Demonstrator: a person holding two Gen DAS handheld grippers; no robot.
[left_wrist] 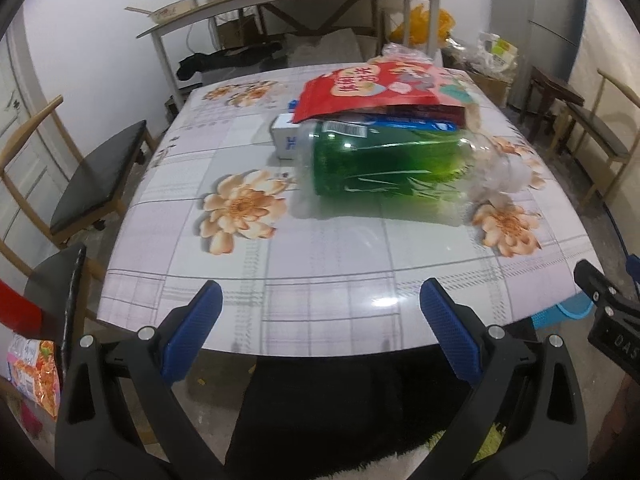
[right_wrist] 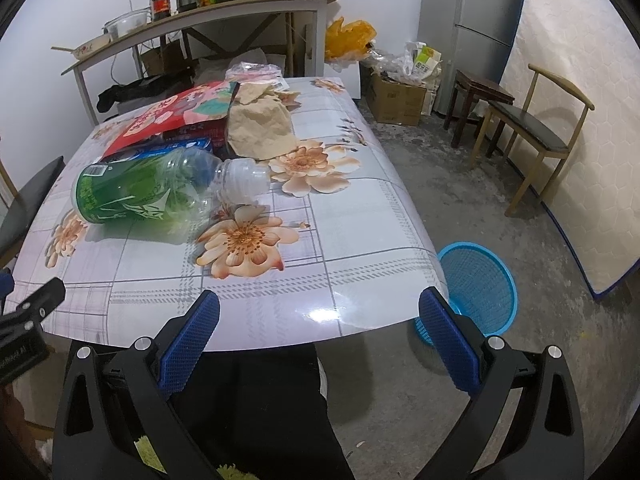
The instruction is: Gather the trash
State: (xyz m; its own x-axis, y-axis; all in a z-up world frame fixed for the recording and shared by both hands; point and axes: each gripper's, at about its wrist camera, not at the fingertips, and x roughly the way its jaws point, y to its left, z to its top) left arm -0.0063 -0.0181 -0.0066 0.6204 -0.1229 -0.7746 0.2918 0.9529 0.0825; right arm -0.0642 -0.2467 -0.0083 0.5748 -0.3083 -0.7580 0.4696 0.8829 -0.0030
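Observation:
A crushed clear bottle with a green label (left_wrist: 384, 168) lies on its side on the flowered table (left_wrist: 320, 264); it also shows in the right wrist view (right_wrist: 160, 192). Behind it lie a red snack bag (left_wrist: 372, 92) (right_wrist: 172, 116), a blue wrapper (right_wrist: 180, 148), a small white box (left_wrist: 286, 140) and crumpled brown paper (right_wrist: 260, 128). My left gripper (left_wrist: 320, 320) is open and empty at the table's near edge. My right gripper (right_wrist: 320, 320) is open and empty at the near edge too. A blue mesh waste basket (right_wrist: 480, 288) stands on the floor right of the table.
Chairs stand left (left_wrist: 100, 176) and right (right_wrist: 532, 128) of the table. A shelf table (right_wrist: 200, 16) with jars and a cooker is at the back. Cardboard boxes and bags (right_wrist: 400, 88) sit by the fridge. A snack bag (left_wrist: 32, 372) lies low at the left.

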